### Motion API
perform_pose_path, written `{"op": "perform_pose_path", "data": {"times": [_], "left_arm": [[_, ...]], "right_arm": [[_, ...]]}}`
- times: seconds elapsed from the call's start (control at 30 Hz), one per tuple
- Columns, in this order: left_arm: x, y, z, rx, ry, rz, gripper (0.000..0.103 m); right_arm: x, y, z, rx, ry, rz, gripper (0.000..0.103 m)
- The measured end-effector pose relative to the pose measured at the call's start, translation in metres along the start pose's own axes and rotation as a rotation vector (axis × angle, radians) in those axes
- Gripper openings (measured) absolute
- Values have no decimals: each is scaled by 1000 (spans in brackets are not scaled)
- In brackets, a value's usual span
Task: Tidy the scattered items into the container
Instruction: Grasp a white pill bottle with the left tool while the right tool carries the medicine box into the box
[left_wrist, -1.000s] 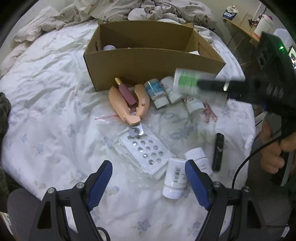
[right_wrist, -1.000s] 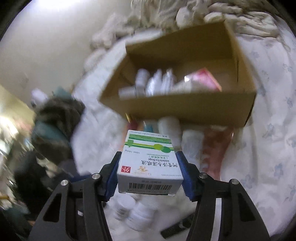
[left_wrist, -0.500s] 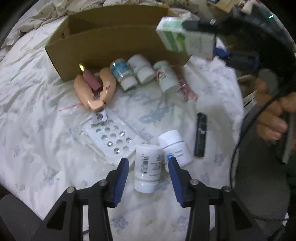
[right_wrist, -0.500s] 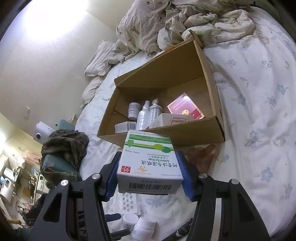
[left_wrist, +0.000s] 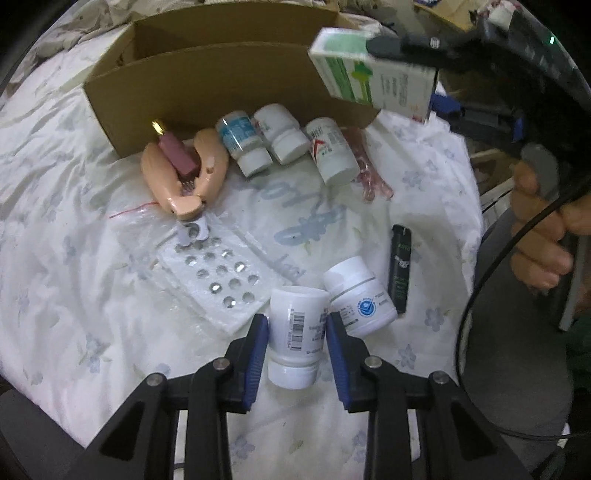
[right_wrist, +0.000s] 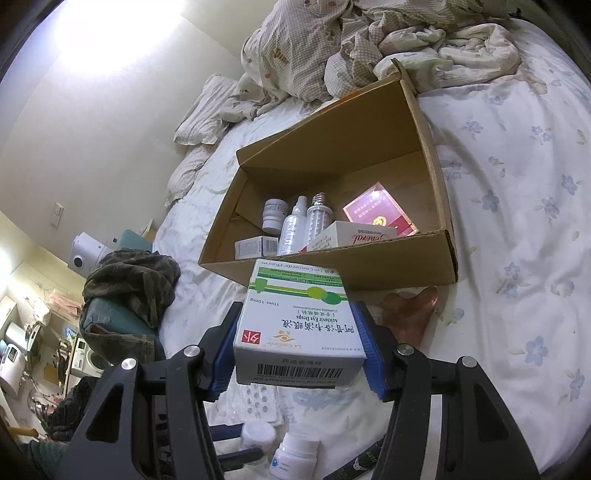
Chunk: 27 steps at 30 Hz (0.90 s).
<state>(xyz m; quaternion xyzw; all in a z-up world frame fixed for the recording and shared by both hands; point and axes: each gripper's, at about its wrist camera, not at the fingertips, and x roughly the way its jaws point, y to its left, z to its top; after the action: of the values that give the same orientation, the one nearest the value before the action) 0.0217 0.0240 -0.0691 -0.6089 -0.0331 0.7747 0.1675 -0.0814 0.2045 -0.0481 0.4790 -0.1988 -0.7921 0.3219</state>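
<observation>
A white pill bottle (left_wrist: 295, 332) with a barcode lies on the flowered bedsheet. My left gripper (left_wrist: 296, 317) straddles it, jaws closing, with both blue pads against its sides. My right gripper (right_wrist: 295, 310) is shut on a white and green eye-drops box (right_wrist: 295, 325). It holds the box in the air just before the near wall of the open cardboard carton (right_wrist: 332, 269). In the left wrist view the same eye-drops box (left_wrist: 373, 74) hangs over the right corner of the carton (left_wrist: 221, 81).
On the sheet lie a second white bottle (left_wrist: 356, 295), a blister pack (left_wrist: 218, 273), a black stick (left_wrist: 400, 269), a pink tool (left_wrist: 184, 177) and three bottles (left_wrist: 284, 134) along the carton. The carton holds bottles (right_wrist: 291, 225) and a red booklet (right_wrist: 376, 210). A crumpled quilt (right_wrist: 332, 44) lies behind it.
My left gripper came down over the barcode bottle and its jaws narrowed from wide apart to the bottle's sides. The right gripper carried the eye-drops box up and closer to the carton's corner.
</observation>
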Motion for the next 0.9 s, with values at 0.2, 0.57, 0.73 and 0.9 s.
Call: {"op": "perform_pose_path", "data": {"times": [0.2,0.57,0.73,0.9], "left_arm": [[-49,11,18,-30,-123,0,32],[-118,40,128,-26,-299,73,32],[-80,47,193,-17,-255,100,32],[-23,64,236,-86,-177,123,32]], "right_arm": [[-11,5,2,-11,-38,55,62],[-16,21,62,-98,-97,-75,62],[30,32,104,-206,-24,-245,62],[81,30,125,-291,73,-362,62]]}}
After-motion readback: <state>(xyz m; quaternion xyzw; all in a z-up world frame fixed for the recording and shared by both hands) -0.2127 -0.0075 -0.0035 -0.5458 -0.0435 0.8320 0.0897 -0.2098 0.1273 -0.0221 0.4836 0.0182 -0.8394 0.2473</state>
